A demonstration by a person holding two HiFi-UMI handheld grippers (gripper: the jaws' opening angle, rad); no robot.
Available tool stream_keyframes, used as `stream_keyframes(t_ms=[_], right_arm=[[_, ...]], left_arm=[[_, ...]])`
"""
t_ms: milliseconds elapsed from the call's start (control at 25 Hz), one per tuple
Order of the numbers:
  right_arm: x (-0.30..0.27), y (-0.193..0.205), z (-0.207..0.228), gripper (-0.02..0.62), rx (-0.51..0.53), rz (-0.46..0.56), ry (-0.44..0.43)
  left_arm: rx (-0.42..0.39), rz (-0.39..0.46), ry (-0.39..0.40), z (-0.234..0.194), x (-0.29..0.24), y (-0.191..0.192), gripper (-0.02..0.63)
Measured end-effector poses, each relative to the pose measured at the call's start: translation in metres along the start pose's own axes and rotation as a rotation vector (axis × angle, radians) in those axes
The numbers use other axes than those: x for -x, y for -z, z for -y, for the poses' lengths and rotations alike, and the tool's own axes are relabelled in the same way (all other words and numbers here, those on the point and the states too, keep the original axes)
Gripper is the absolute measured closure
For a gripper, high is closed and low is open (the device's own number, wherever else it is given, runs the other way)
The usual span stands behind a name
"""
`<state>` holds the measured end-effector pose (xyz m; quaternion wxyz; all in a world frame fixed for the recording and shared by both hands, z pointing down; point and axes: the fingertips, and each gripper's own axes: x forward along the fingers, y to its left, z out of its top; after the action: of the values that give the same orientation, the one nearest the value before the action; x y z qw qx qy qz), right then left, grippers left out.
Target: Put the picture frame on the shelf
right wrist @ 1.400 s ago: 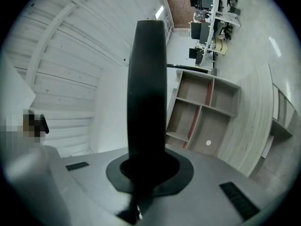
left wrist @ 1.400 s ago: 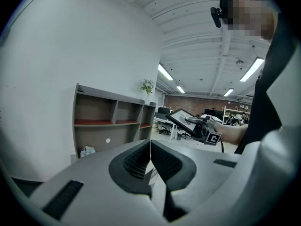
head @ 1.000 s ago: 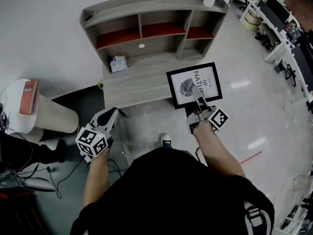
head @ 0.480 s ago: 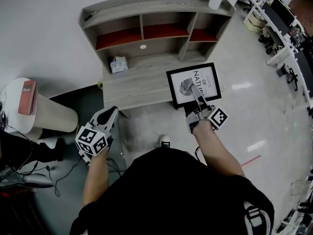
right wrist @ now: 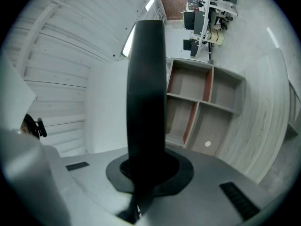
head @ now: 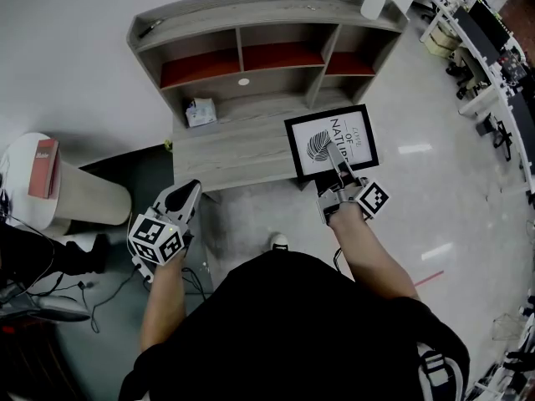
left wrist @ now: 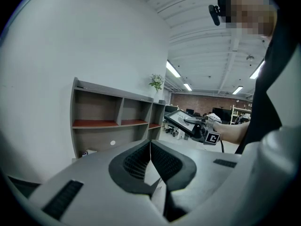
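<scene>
Over by the wall stands the wooden shelf (head: pixel 251 11), no frame on it. Just before it hangs the picture frame (head: pixel 313 147), clamped in the right gripper (head: pixel 333 153): carried, not yet placed. Left gripper (head: pixel 189 195) idles, jaws together, empty.

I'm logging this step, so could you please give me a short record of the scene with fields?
picture frame: in the air, near the right end of the shelf, not yet set down
right gripper: shut on the picture frame's edge
left gripper: shut, empty, low at the left
on the shelf: small box on the lower board, potted plant on top
</scene>
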<state>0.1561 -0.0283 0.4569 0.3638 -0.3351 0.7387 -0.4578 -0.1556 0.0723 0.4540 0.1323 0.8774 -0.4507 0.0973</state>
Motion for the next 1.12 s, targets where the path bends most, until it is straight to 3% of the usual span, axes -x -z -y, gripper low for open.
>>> stream_keyframes(t_ms=[1120], right_arm=[[-0.045, -0.049, 0.059, 0.572, -0.072, -0.053, 0.032]], left_arm=[[0.006, -0.008, -0.057, 0.001, -0.068, -0.02, 0.584]])
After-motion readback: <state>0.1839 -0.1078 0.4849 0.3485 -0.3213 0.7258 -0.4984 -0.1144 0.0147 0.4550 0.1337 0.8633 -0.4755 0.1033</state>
